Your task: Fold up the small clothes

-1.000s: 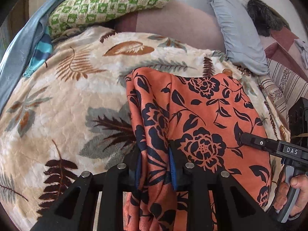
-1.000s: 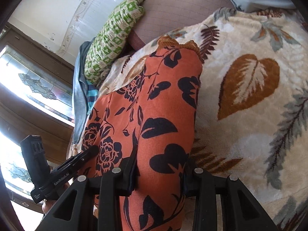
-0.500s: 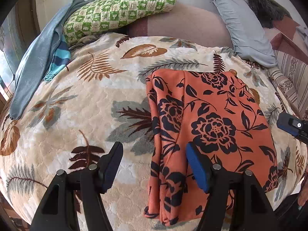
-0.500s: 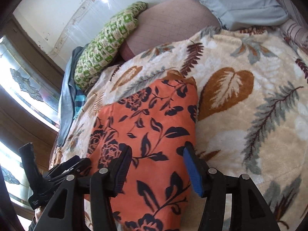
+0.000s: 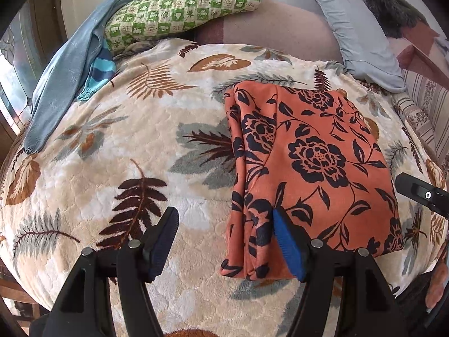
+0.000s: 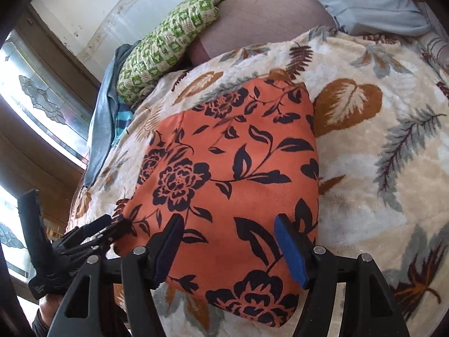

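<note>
An orange garment with a black flower print point(image 5: 308, 165) lies folded flat on the leaf-patterned blanket point(image 5: 118, 151). It also shows in the right wrist view point(image 6: 224, 174). My left gripper point(image 5: 224, 238) is open and empty, above the garment's near left edge. My right gripper point(image 6: 227, 244) is open and empty, above the garment's near edge. The left gripper also shows at the left of the right wrist view point(image 6: 92, 238). The right gripper's tip shows at the right edge of the left wrist view point(image 5: 421, 193).
A green checked pillow point(image 5: 179, 8) and a grey-blue pillow point(image 5: 356, 33) lie at the far side. Blue-grey clothes point(image 5: 64, 84) lie at the blanket's far left. A window point(image 6: 36, 106) stands to the left. A striped sheet point(image 5: 426, 106) lies at the right.
Both grippers have let go of the orange garment, opened and drawn back. The garment has dropped flat onto the blanket.
</note>
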Available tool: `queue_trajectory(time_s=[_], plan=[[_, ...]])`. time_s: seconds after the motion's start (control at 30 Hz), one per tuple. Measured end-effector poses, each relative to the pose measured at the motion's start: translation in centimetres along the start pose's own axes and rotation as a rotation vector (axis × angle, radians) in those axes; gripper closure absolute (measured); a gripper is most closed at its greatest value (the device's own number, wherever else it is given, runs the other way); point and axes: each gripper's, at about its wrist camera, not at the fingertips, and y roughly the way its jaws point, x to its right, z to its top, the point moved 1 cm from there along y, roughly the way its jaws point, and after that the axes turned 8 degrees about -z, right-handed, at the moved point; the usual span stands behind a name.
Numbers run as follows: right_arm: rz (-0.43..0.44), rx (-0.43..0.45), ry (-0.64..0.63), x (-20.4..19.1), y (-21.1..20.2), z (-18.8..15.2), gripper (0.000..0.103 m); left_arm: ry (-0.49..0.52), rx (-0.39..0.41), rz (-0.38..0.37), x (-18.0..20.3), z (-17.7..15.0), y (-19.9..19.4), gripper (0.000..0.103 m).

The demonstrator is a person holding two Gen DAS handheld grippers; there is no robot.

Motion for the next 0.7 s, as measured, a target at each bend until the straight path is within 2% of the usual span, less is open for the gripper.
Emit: queue_trajectory(time_s=[0.07,0.1,0.17,0.3,0.37,0.43,0.5,0.57,0.6,0.63,0.7], plan=[[0.008,0.023,-0.03,-0.6,-0.5,-0.5,0.032,0.006,0.001,0.005,0.2,-0.1,0.0,0.033],[0.007,0.003,-0.043,-0.6,0.1,-0.8,0.027,0.01,-0.005,0.008,0.3,-0.1,0.1,0.033],[-0.016,-0.083,-0.043,0.2,2.6,-1.7,0.026,0.013,-0.023,0.009,0.4,-0.3,0.5,0.033],[-0.01,-0.055,-0.017,0.2,1.9,-1.5,0.026,0.028,-0.023,0.023,0.4,-0.8,0.3,0.033],[-0.023,-0.013,-0.041,-0.6,0.5,-1.0,0.026,0.019,-0.019,0.019,0.3,-0.9,0.0,0.033],[0.004,0.031,-0.058,-1.3,-0.7,-0.8,0.026,0.008,-0.009,0.019,0.2,-1.3,-0.4,0.033],[0.014,0.014,-0.068,-1.5,-0.1,-1.1,0.025,0.004,-0.018,0.021,0.2,-1.6,-0.5,0.033],[-0.026,-0.082,-0.079,-1.0,2.9,-2.2,0.023,0.0,-0.024,0.023,0.2,-1.9,-0.8,0.033],[-0.037,-0.095,-0.083,-0.7,3.8,-2.7,0.023,0.001,-0.028,0.023,0.3,-2.1,-1.0,0.033],[-0.037,-0.05,-0.091,-0.9,3.1,-2.9,0.023,0.007,-0.029,0.027,0.3,-2.2,-1.3,0.033],[-0.037,-0.03,-0.095,-1.7,1.8,-2.7,0.023,0.011,-0.013,0.049,0.2,-2.4,-2.0,0.033]])
